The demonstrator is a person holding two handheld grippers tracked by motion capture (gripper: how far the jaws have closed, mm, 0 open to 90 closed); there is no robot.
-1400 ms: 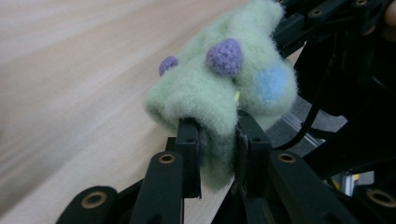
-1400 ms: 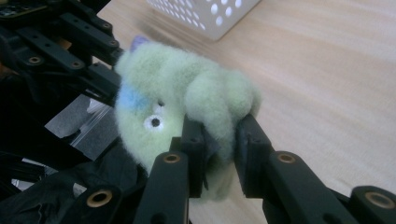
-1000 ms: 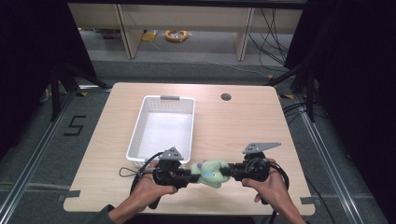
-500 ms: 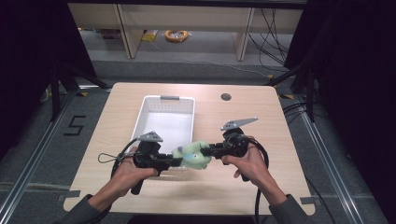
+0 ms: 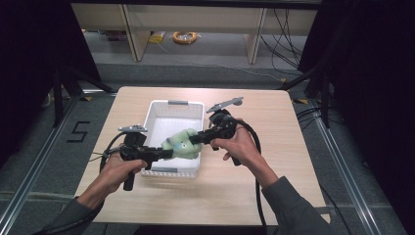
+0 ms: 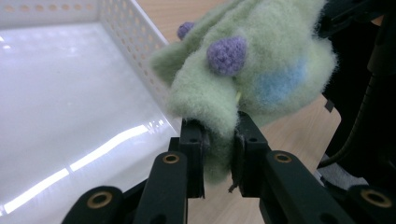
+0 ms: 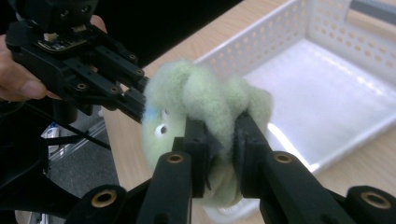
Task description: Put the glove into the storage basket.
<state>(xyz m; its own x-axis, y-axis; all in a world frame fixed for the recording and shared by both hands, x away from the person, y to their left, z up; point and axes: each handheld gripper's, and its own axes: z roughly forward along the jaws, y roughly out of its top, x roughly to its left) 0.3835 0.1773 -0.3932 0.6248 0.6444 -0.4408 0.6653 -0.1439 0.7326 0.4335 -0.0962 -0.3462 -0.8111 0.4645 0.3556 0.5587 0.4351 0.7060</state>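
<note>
Both grippers have carried the green plush toy (image 5: 182, 144) from the table's near edge to above the white basket's (image 5: 195, 105) near right corner. The left gripper (image 6: 218, 156) and right gripper (image 7: 219, 154) each pinch a fold. It looks soft, light and squashy; thick folds should hold best.
</note>
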